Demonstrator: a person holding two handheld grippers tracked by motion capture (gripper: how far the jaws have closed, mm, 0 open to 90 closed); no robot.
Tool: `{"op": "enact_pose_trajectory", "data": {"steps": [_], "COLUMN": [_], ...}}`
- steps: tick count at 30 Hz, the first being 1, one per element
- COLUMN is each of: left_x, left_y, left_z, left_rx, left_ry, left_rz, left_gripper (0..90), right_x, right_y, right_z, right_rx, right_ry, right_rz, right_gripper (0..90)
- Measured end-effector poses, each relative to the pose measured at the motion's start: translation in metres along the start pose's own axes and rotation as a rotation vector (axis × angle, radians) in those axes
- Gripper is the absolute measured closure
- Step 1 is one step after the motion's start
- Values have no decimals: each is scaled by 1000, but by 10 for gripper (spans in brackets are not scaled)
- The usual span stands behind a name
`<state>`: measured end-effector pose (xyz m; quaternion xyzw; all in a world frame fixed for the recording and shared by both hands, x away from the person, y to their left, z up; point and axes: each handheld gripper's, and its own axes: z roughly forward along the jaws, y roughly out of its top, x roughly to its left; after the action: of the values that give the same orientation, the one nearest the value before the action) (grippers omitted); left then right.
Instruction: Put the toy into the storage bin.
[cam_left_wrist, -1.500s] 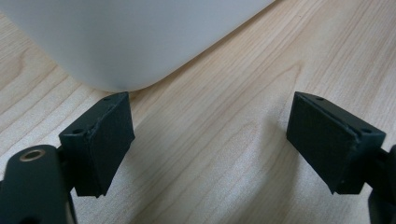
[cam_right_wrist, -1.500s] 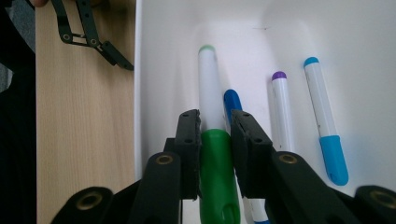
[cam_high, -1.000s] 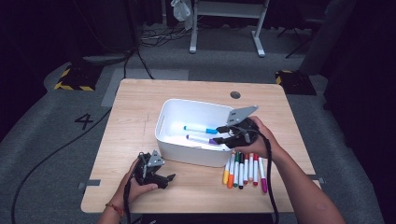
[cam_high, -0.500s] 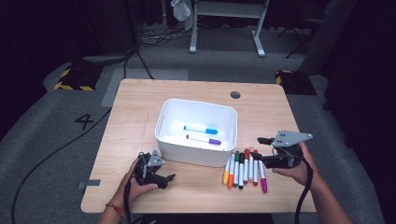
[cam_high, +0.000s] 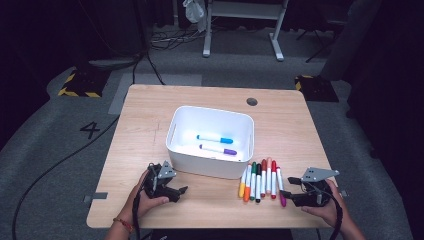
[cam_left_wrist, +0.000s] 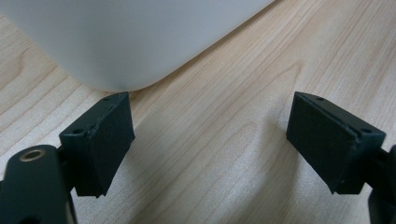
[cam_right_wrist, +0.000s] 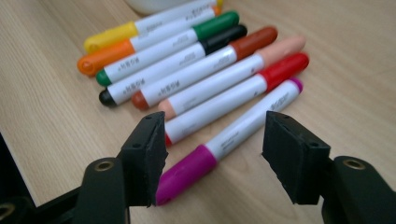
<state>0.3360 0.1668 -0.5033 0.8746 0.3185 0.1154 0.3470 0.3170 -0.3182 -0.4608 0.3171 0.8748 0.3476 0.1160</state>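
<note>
I see the right gripper (cam_right_wrist: 212, 154), out of the smooth white bin (cam_high: 212, 165) since a second ago, jaws just widened, unclenched around the glossy cylindrical magenta marker (cam_right_wrist: 229, 142); left gripper (cam_left_wrist: 210, 144) released over woodgrain.

White bin (cam_left_wrist: 140, 37) cut off by top edge; marker print (cam_right_wrist: 187, 58) blurred, unreadable.

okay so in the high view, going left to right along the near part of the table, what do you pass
Left tongs → white bin → row of markers: yellow, orange, green, black, brown, peach, red, magenta → right tongs.
</note>
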Motion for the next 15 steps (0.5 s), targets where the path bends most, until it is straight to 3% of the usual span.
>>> {"op": "enact_pose_trajectory", "data": {"steps": [6, 11, 15], "left_x": [0, -1, 0], "left_y": [0, 0, 0], "left_z": [0, 0, 0], "left_rx": [0, 0, -1], "left_ry": [4, 5, 5], "left_rz": [5, -2, -1], "left_gripper": [150, 151, 151], "right_x": [3, 2, -3], "right_y": [-13, -18, -23], "right_z": [10, 14, 14], "right_rx": [36, 60, 58], "right_ry": [26, 1, -34], "right_rz": [24, 24, 44], "right_gripper": [402, 412, 491]}}
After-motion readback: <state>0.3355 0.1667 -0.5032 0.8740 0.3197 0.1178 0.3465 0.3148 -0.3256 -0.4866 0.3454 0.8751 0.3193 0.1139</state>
